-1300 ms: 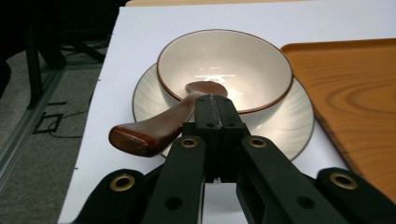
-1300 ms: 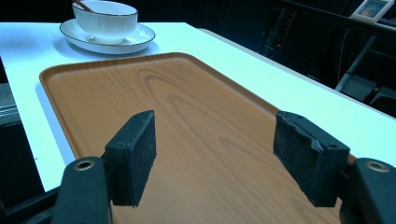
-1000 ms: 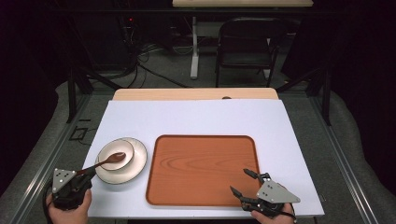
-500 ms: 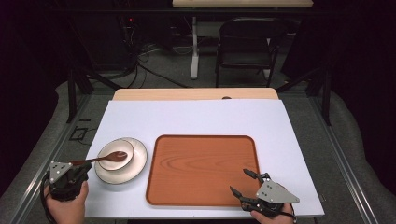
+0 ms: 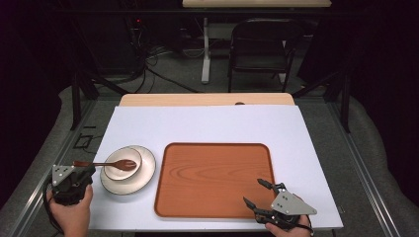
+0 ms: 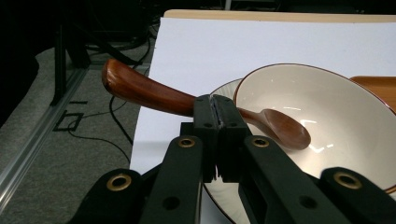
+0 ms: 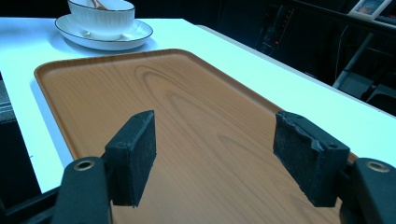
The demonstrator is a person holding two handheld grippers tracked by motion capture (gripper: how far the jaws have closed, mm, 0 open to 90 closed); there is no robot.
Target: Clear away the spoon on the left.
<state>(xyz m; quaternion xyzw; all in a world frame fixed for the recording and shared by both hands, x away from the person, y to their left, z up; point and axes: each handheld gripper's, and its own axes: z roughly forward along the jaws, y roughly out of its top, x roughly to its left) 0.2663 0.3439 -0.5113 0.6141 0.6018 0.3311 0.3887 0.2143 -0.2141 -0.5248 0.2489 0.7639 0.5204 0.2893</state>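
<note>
A brown wooden spoon (image 5: 111, 164) lies with its scoop in a white bowl (image 5: 114, 174) that stands on a white plate (image 5: 144, 173) at the table's left. My left gripper (image 5: 91, 168) is shut on the spoon's handle (image 6: 140, 88), left of the bowl (image 6: 336, 116). The jaws have just eased a touch, with the handle still pinched at the gripper's tips (image 6: 214, 112). My right gripper (image 5: 253, 192) stands open over the near right corner of the wooden tray (image 5: 217, 177), with nothing between its pads (image 7: 219, 149).
The tray (image 7: 187, 107) lies bare on a white table cover, right of the plate (image 7: 130, 35) and bowl (image 7: 100, 18). Beyond the table's far edge stand a black chair (image 5: 262, 44) and cables on the floor.
My left gripper has shifted a little away from the person with the spoon, and the handle has swung from slanted to nearly level. The right gripper has stayed put.
</note>
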